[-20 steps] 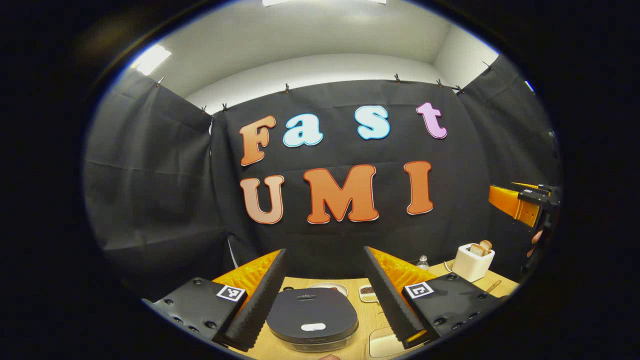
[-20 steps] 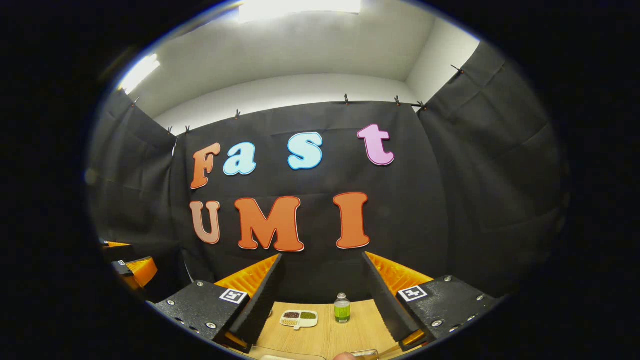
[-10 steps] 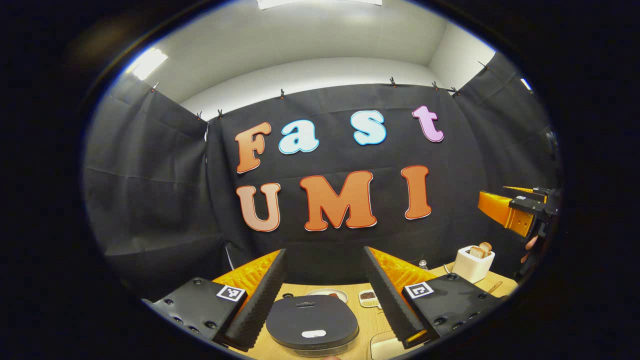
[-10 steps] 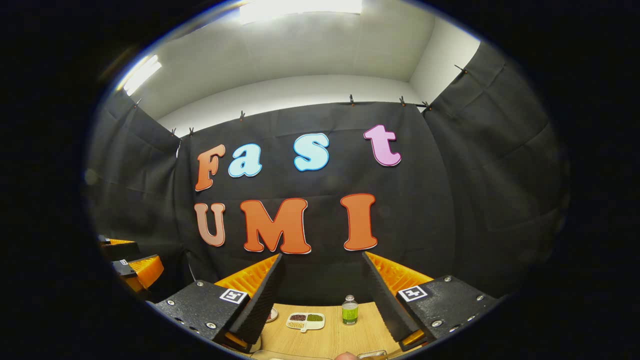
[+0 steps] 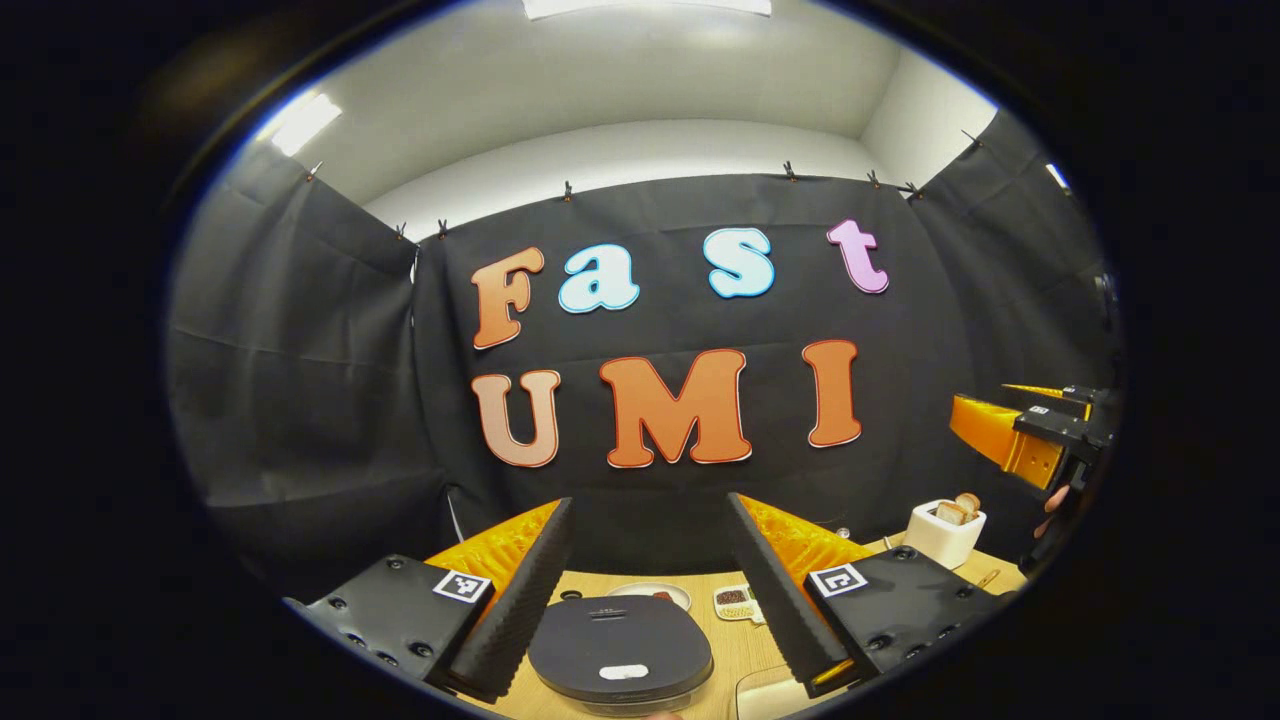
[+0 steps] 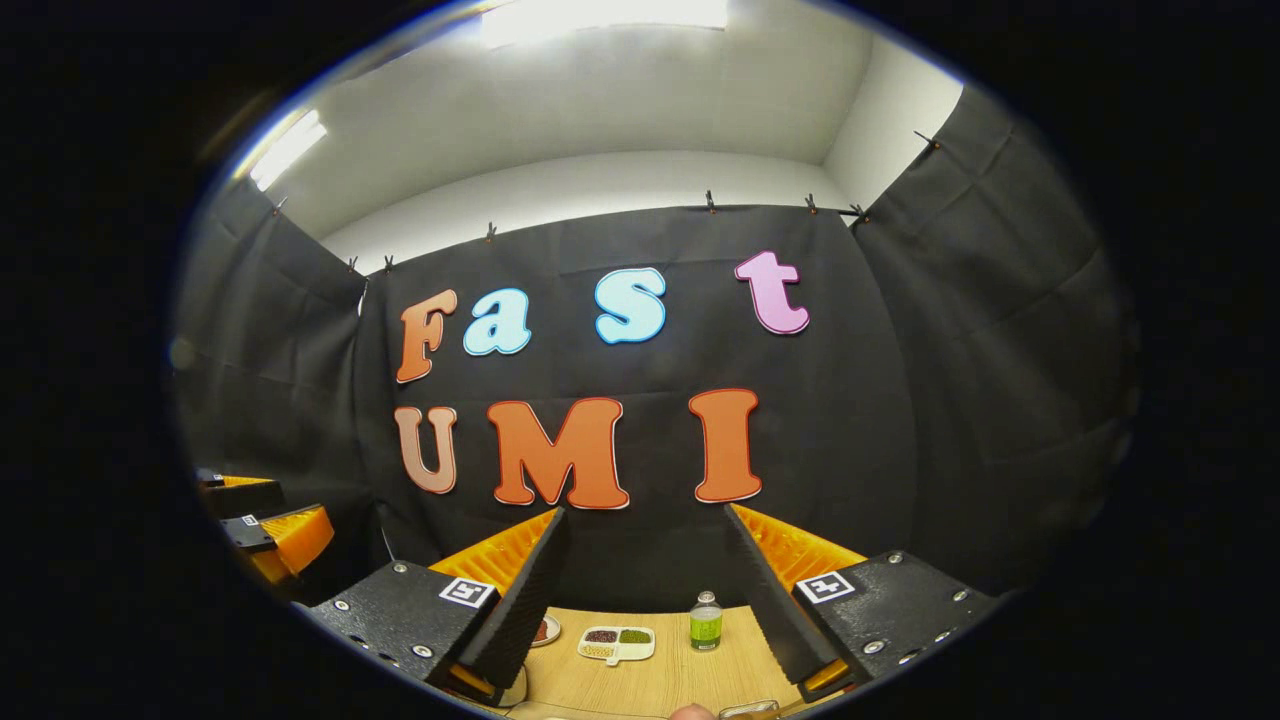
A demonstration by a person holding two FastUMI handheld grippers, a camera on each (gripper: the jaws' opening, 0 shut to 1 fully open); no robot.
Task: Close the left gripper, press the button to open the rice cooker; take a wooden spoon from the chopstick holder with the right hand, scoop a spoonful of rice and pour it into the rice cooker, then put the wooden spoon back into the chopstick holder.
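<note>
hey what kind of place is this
Likely a staged kitchen-task recording booth: black cloth walls clipped up around a wooden table set with a rice cooker, a toaster and a divided dish of beans.

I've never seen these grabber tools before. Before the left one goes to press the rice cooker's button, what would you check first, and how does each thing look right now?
1. Left gripper closed for pressing: not ok, its fingers stand wide apart.
2. Rice cooker in front of the left gripper: ok, it sits between the fingers on the table.
3. Lid shut, ready to open: ok, it lies flat.
4. Which mark is the button: cannot tell.
5. Right gripper free for the spoon: ok, open and holding nothing.
6. Wooden spoon located: cannot tell.
</note>
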